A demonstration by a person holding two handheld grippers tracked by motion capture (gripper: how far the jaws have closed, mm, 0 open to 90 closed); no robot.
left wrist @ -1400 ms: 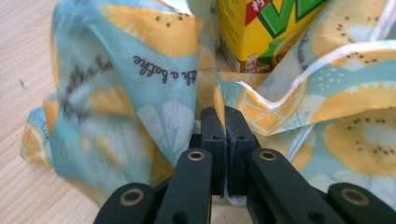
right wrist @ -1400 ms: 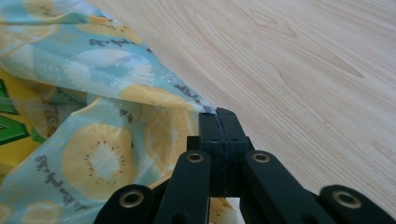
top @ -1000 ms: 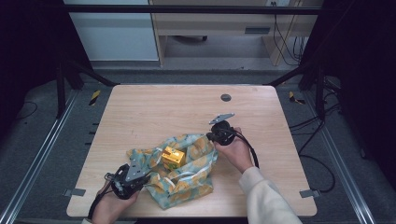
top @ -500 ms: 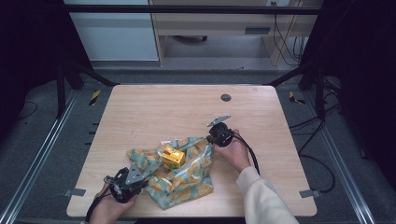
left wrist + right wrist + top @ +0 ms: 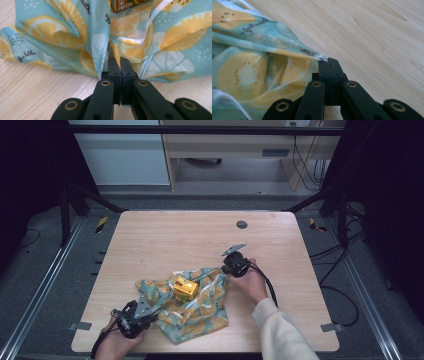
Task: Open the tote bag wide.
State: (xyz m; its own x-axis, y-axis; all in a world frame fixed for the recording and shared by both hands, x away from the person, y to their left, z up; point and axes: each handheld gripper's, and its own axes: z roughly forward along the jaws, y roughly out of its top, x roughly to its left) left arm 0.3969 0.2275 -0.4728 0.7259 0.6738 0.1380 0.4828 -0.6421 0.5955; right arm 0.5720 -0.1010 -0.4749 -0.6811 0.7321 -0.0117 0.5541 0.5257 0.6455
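A teal cloth [image 5: 200, 307] printed with lemon slices lies crumpled near the table's front edge, with a small yellow drink carton [image 5: 185, 288] standing on it. My left gripper [image 5: 154, 314] is at the cloth's left front side. In the left gripper view it [image 5: 119, 62] is shut on a pinched fold of the cloth [image 5: 75, 32], and the carton [image 5: 127, 3] shows beyond. My right gripper [image 5: 228, 270] holds the cloth's far right corner. In the right gripper view it [image 5: 328, 62] is shut on the cloth's edge [image 5: 262, 67], low over the wood.
The light wooden table [image 5: 175, 237] has a round grey cable hole [image 5: 241, 224] near its far edge. Bare wood lies beyond and to either side of the cloth. Metal rails [image 5: 45, 285] run along both sides of the table. The left gripper is close to the front edge.
The right gripper has shifted slightly toward the near side, with the cloth corner still in it. The left gripper has stayed where it was.
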